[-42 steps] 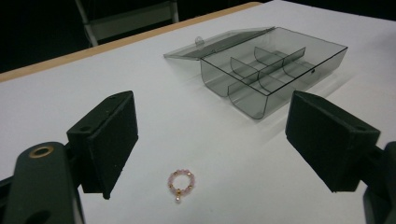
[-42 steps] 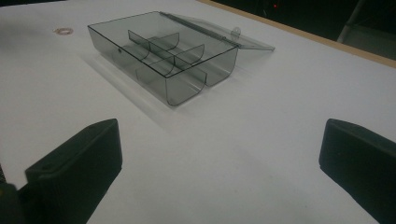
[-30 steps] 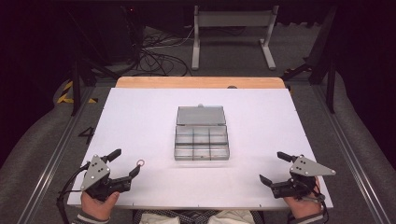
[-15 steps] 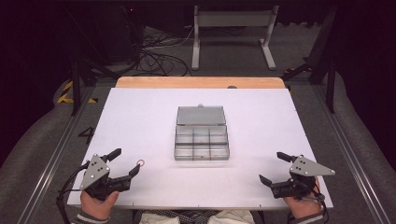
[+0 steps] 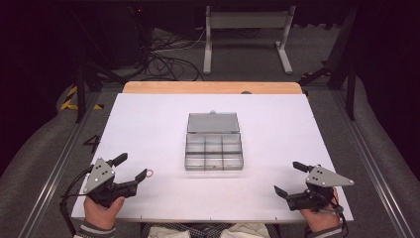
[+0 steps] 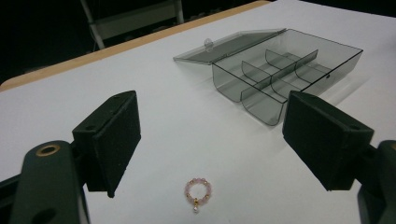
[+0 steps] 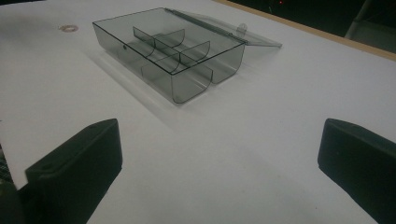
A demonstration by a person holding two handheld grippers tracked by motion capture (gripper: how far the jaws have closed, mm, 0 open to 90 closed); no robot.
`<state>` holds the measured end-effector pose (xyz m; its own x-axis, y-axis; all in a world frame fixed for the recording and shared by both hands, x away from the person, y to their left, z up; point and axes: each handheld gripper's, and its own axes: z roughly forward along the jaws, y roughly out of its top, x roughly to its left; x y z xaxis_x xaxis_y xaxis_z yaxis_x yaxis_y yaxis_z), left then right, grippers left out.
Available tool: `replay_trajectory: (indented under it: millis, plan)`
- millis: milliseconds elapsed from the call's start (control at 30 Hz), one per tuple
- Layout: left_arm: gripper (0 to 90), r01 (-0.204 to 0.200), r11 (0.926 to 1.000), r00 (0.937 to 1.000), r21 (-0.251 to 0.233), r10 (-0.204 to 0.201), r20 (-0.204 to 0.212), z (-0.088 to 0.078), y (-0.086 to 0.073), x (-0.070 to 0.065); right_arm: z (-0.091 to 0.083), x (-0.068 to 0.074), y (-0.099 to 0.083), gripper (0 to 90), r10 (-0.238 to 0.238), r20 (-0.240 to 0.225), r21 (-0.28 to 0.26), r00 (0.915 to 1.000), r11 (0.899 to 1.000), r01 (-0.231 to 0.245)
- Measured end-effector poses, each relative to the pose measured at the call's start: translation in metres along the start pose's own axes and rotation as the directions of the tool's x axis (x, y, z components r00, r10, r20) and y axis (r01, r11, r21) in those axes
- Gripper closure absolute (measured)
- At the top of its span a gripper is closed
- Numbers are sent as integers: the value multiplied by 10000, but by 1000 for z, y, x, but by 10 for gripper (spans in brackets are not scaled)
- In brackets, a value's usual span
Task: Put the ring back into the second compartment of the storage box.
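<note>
- Left gripper (image 5: 130,173), jaws apart, sits lower left; the bead ring (image 6: 197,191) lies between them on the worktop (image 5: 148,124).
- Right gripper (image 5: 292,179), jaws apart, empty, lower right.
- Organizer box (image 5: 214,149) is open at centre.
- Risk: the small ring may skid or slip from the closing pads.

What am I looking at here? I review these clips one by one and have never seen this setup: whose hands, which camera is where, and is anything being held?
A person sits at a white table, each hand holding a black hand-held tool with two padded fingers: the left gripper and the right gripper. One picture comes from a camera overhead; the other two ride on the tools, looking along their fingers. At the table's middle sits a smoky clear plastic compartment box, lid open, its compartments apparently empty. A small pink beaded ring lies on the table between the left gripper's open fingers. Both grippers are open and hold nothing.
</note>
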<state>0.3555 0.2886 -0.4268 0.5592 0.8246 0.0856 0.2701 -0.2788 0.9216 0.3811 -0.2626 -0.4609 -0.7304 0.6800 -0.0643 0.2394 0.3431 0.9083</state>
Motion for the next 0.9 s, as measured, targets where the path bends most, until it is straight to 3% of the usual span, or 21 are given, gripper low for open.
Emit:
replay_trajectory:
  millis: [900]
  plan:
    - [203, -95, 9977, 9999, 664, 86, 135, 29, 14, 11, 2, 0, 0, 6, -14, -89, 96, 10000, 10000, 14]
